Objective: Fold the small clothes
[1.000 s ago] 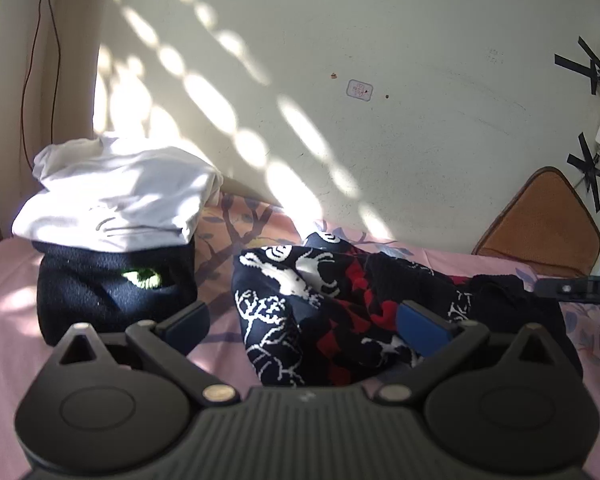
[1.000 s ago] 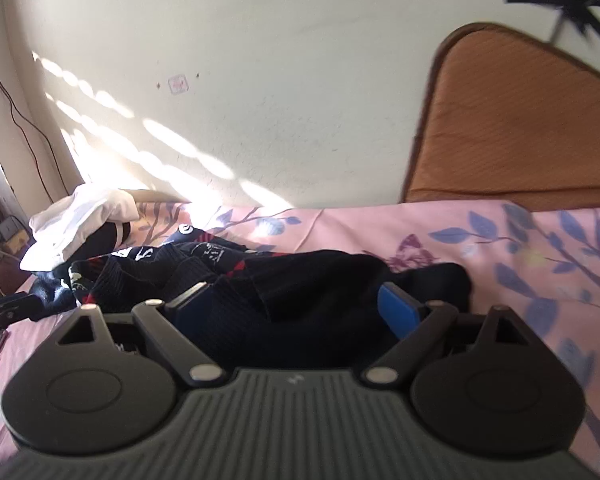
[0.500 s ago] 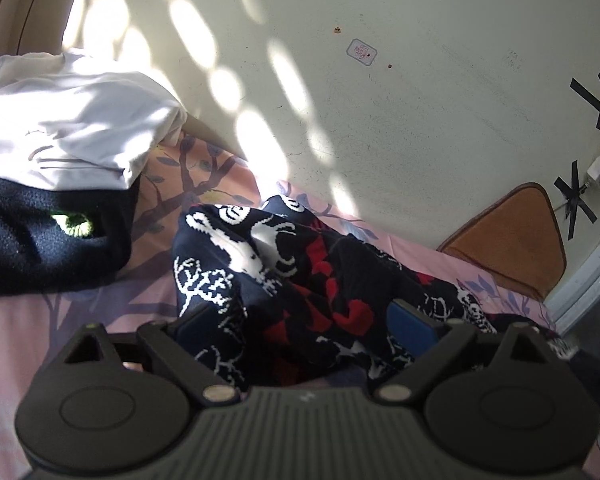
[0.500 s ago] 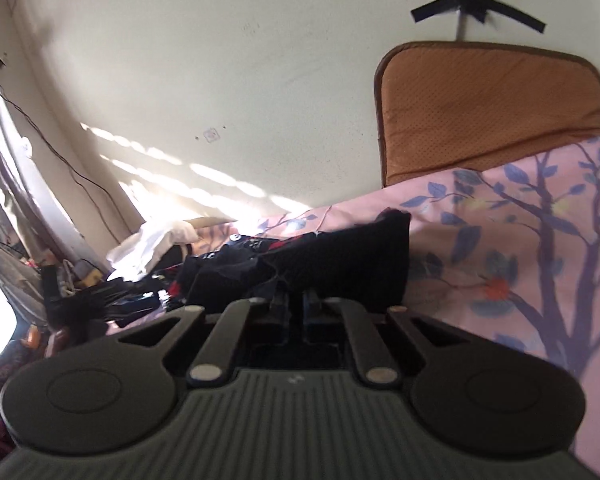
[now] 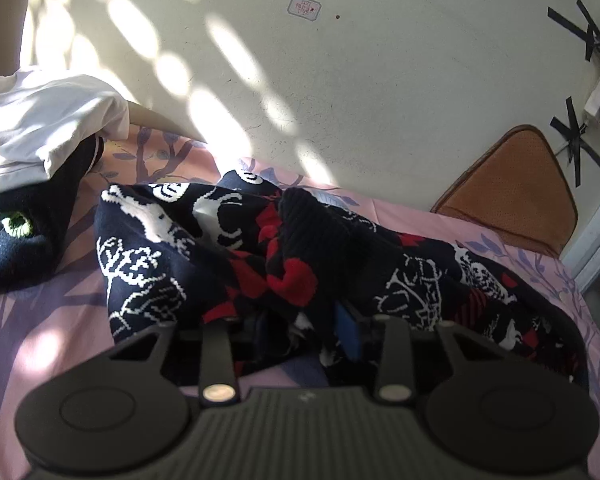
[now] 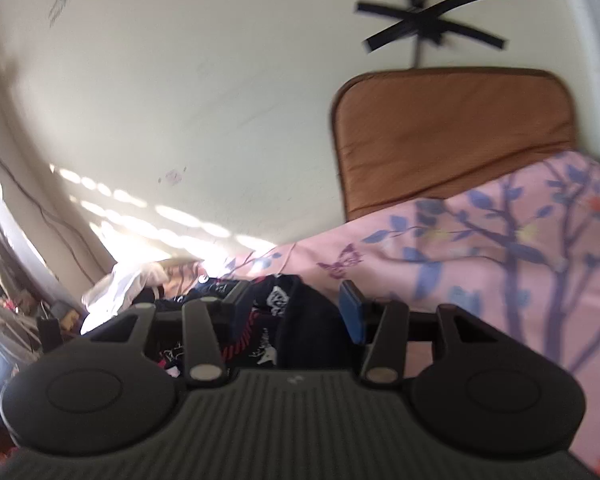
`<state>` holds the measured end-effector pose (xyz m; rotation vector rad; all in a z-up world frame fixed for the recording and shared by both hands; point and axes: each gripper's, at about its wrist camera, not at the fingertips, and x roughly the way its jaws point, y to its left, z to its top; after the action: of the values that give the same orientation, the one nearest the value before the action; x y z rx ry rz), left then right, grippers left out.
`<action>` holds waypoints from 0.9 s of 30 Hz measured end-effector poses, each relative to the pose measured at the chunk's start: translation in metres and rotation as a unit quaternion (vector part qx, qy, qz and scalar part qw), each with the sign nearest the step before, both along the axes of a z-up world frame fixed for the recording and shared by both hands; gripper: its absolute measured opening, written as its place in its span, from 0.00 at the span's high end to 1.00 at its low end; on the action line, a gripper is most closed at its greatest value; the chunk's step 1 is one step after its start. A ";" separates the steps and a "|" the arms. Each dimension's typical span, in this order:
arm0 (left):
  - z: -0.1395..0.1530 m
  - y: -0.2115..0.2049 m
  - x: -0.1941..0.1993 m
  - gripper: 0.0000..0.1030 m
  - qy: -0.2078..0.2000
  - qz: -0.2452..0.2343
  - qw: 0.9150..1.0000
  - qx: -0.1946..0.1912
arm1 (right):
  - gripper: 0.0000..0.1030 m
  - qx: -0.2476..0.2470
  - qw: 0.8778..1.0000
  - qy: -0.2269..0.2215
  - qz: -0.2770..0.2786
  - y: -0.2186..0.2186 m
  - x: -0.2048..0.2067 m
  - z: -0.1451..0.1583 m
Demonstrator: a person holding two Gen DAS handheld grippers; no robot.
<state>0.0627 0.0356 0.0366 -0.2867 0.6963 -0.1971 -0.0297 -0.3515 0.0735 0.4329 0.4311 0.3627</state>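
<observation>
A dark navy knit sweater (image 5: 260, 248) with white and red patterns lies crumpled on the pink floral bedsheet (image 5: 40, 320). My left gripper (image 5: 300, 328) sits at its near edge, jaws narrowed around a fold of the knit. In the right wrist view the same sweater (image 6: 300, 320) bunches between the fingers of my right gripper (image 6: 296, 312), which is partly closed on a dark fold and raised and tilted above the bed (image 6: 480, 248).
A pile of folded clothes, white garment (image 5: 40, 128) on a black one (image 5: 16, 236), sits at the back left. A brown cushion (image 5: 512, 196) leans on the cream wall at the back right. Clutter lies past the bed's left edge (image 6: 12, 292).
My left gripper moved forward and its jaws narrowed around the sweater's edge. My right gripper, which had closed on the dark fold, lifted and tilted, and its jaws now stand wider around the cloth.
</observation>
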 end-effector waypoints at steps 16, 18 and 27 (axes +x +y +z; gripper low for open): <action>0.000 0.099 -0.171 0.64 -0.014 -0.031 0.997 -0.069 | 0.16 -0.209 0.960 0.117 0.145 0.183 0.211 -0.027; 0.008 0.111 -0.160 0.41 -0.017 0.000 0.998 -0.063 | 0.28 -0.198 0.959 0.138 0.149 0.178 0.204 -0.040; 0.015 0.082 -0.052 0.54 0.021 -0.005 0.999 -0.032 | 0.80 -0.007 0.998 -0.054 0.025 0.065 0.082 0.035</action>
<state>0.0104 0.1171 0.0520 -0.3500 0.7334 -0.2243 0.0521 -0.2861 0.1089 0.3873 0.3394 0.4298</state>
